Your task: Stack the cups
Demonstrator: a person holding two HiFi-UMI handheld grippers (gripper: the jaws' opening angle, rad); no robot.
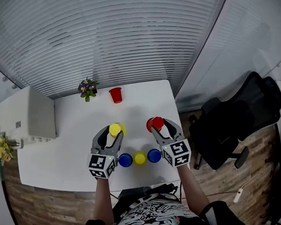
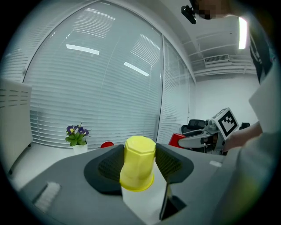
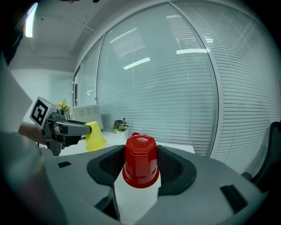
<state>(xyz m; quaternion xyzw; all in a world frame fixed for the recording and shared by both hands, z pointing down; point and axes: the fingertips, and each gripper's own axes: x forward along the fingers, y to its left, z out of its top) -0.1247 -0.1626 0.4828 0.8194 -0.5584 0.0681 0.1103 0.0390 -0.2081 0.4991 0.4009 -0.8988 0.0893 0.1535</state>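
Observation:
My left gripper point(image 1: 111, 132) is shut on a yellow cup point(image 1: 116, 129), held upside down above the white table point(image 1: 71, 153). In the left gripper view the yellow cup point(image 2: 138, 163) sits between both pads. To the right, at about the same height, my right gripper point(image 1: 161, 127) is shut on a red cup point(image 1: 155, 123), seen inverted between the jaws in the right gripper view point(image 3: 141, 161). Below them a blue cup point(image 1: 125, 160), a yellow cup point(image 1: 139, 158) and another blue cup point(image 1: 154, 155) stand in a row near the front edge. A lone red cup point(image 1: 115, 95) stands at the back.
A small flower pot point(image 1: 87, 89) stands at the table's back left, next to the lone red cup. A white box point(image 1: 24, 117) borders the left side, and a black office chair point(image 1: 234, 125) stands off the right edge. Window blinds run behind the table.

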